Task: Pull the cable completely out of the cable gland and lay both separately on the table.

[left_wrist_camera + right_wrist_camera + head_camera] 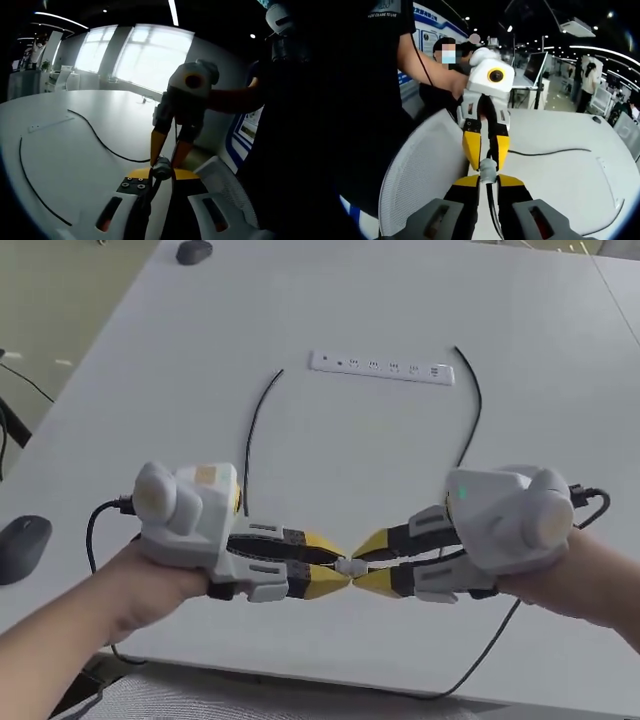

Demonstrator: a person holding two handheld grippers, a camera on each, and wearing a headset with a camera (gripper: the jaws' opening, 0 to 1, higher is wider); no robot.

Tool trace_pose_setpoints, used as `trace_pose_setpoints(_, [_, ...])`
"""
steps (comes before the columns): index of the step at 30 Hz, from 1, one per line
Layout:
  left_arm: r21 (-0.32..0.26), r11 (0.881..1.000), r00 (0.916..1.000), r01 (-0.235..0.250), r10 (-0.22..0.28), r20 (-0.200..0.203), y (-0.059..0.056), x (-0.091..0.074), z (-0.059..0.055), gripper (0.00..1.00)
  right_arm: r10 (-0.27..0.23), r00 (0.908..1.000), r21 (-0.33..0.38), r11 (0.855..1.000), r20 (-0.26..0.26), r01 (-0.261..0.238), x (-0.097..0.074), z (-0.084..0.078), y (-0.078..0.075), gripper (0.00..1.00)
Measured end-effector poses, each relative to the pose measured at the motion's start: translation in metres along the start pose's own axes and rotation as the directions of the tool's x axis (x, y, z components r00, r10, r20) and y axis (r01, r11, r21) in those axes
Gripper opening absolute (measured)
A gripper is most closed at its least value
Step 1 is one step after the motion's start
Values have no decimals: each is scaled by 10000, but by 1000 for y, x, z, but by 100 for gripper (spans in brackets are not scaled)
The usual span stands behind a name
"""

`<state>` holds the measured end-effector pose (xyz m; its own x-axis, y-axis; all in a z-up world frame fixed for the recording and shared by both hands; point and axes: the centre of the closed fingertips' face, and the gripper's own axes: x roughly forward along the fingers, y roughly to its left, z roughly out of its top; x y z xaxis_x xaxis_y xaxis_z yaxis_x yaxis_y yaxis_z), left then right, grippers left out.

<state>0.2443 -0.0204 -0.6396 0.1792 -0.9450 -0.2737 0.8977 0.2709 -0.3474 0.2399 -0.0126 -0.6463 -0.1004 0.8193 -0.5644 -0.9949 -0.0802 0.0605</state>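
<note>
The cable gland [350,566] is held in the air over the near edge of the table [350,480]. It is clamped at one end by the left gripper [335,569] and at the other by the right gripper [367,561], tip to tip. The contact itself is covered by the yellow tips. In the right gripper view the cable [492,207] is seen running from the gland back between that gripper's jaws, its far end cut off. A black lead [495,640] below the right gripper cannot be told from a tether. Beyond lie one power strip [381,367] and two loose wires, a straighter wire [252,435] and a curved wire [472,405]. Two mice are seen: a near mouse [22,547] and a far mouse [194,251].
</note>
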Motion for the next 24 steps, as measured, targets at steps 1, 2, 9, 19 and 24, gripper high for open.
trace_pose_setpoints(1, [125, 9999, 10000, 17, -17, 14, -1, -1, 1, 15, 47, 10000, 401, 9992, 77, -50, 0, 1, 0, 8])
trace_pose_setpoints(2, [127, 9999, 10000, -7, 6, 20, -1, -1, 2, 15, 24, 10000, 780, 9969, 97, -32, -1, 1, -1, 8])
trace_pose_setpoints(9, [531, 9985, 9999, -112, 107, 95, 1, -4, 10, 15, 166, 9985, 1419, 9896, 518, -239, -7, 7, -7, 10])
trace_pose_setpoints(19, [985, 9950, 9998, -163, 170, -62, 2, -2, 14, 15, 883, 9818, 3970, 9055, 1684, -1495, -16, 15, -11, 19])
trace_pose_setpoints(24, [1127, 9935, 9999, -149, 156, -56, 2, -2, 17, 15, 1016, 9622, 4850, 8472, 2528, -2169, -18, 19, -19, 15])
